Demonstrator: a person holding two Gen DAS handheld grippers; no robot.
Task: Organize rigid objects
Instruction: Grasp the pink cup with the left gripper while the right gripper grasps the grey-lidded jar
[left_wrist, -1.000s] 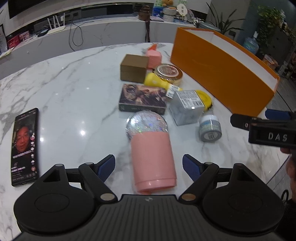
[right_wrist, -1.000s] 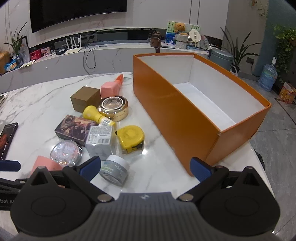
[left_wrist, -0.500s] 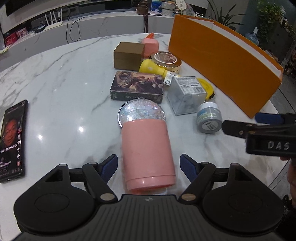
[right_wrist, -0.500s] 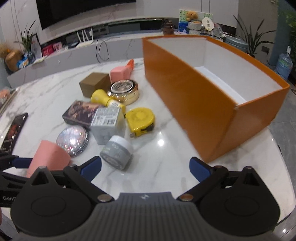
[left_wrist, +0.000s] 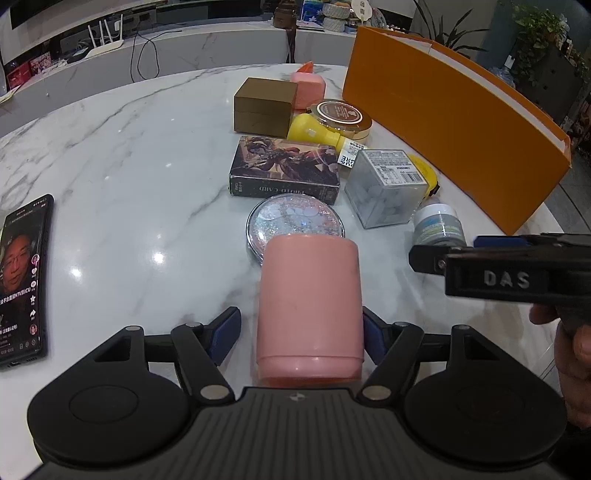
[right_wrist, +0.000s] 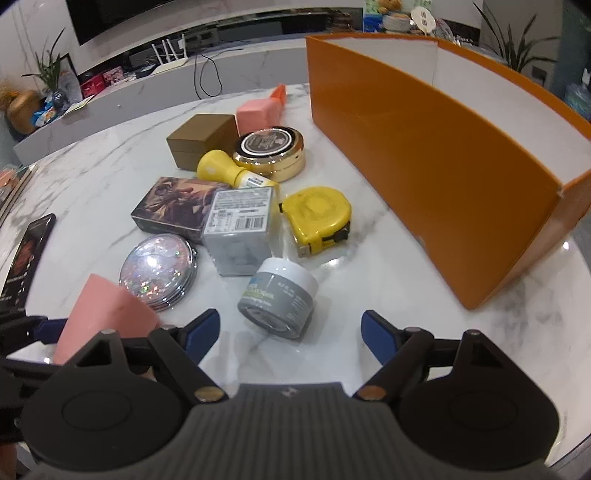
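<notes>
Pink cup (left_wrist: 308, 302); orange box (right_wrist: 424, 155) — marble-veined table (left_wrist: 129, 166).

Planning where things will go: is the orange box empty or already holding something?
Cannot tell. In both wrist views the orange box shows its outer wall and some white inner wall; its floor is hidden.

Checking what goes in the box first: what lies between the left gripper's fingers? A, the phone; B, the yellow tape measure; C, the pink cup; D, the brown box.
C: the pink cup lies on its side between the left gripper fingers.
</notes>
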